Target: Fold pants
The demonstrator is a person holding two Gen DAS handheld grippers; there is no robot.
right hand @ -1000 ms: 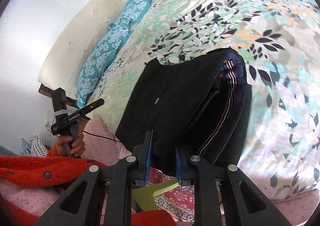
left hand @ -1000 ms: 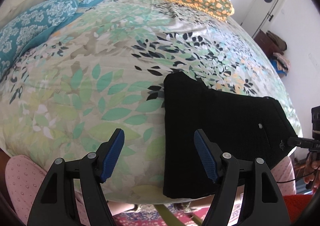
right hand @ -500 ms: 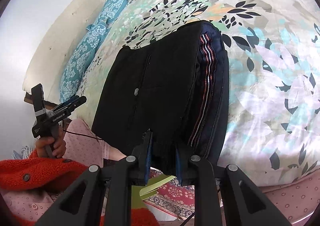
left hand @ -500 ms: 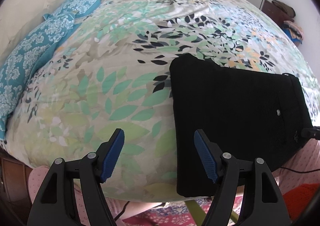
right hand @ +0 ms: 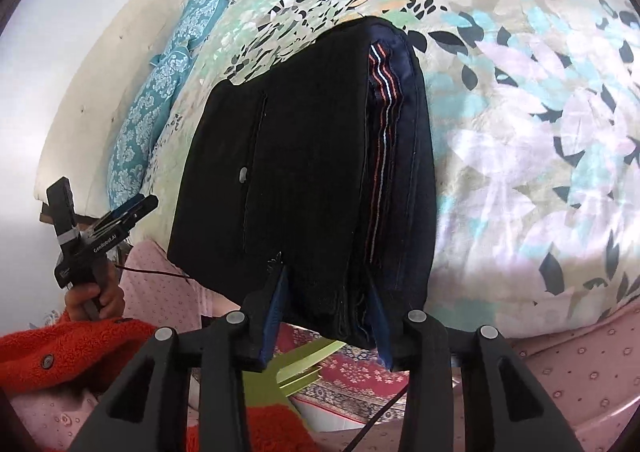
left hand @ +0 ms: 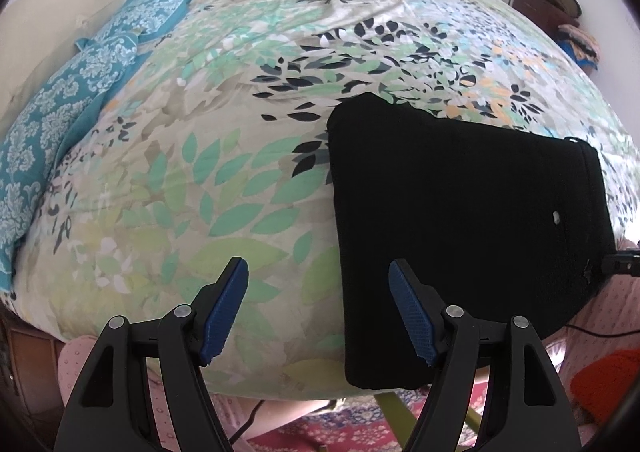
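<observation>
The folded black pants (right hand: 304, 168) lie at the near edge of the bed (right hand: 520, 140), filling the centre of the right wrist frame, their long axis running from the bottom centre up toward the top. The right tool (right hand: 326, 310) is nearer: it straddles their near hem, jaws opening, cloth between the pads. The left tool (left hand: 318, 312) stands wide open and empty, with the pants (left hand: 460, 220) to its right, their edge near its right finger.
</observation>
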